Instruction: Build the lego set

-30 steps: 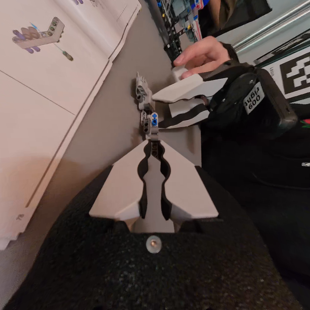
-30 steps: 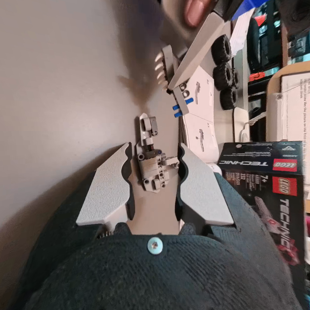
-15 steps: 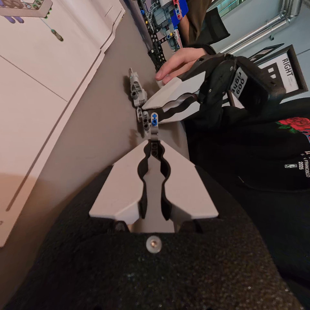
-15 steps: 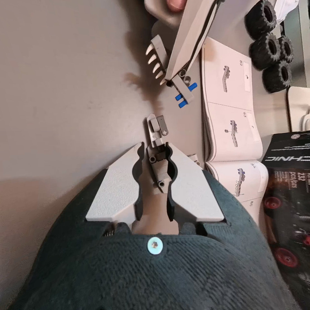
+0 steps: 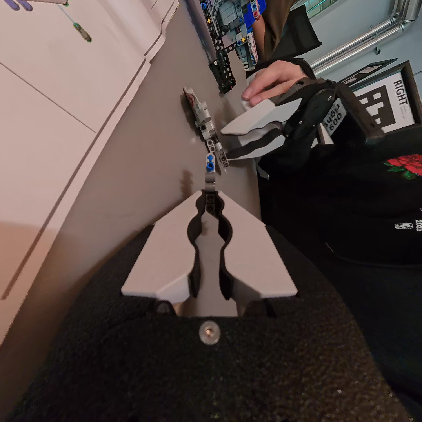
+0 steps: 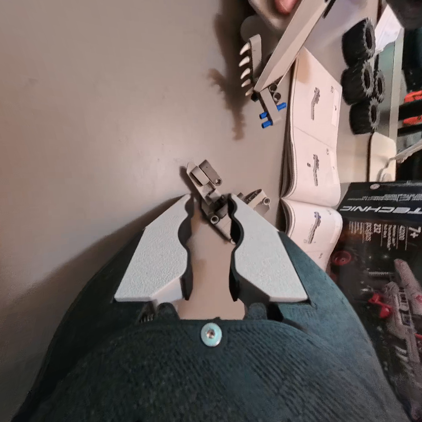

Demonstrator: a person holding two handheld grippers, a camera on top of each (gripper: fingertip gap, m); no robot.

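My left gripper point(image 5: 210, 194) is pinched almost shut on a grey beam point(image 5: 210, 180) with blue pins point(image 6: 267, 120), which juts forward past the fingertips. My right gripper point(image 6: 210, 201) is narrowed onto a grey assembly point(image 6: 211, 194); both fingers point(image 6: 258, 251) meet its sides near the tips, and its far end sticks out ahead. The beam hangs just ahead and to the right of the right gripper, apart from the assembly. A manual point(image 6: 312, 148) lies to the right, on the table point(image 6: 102, 114).
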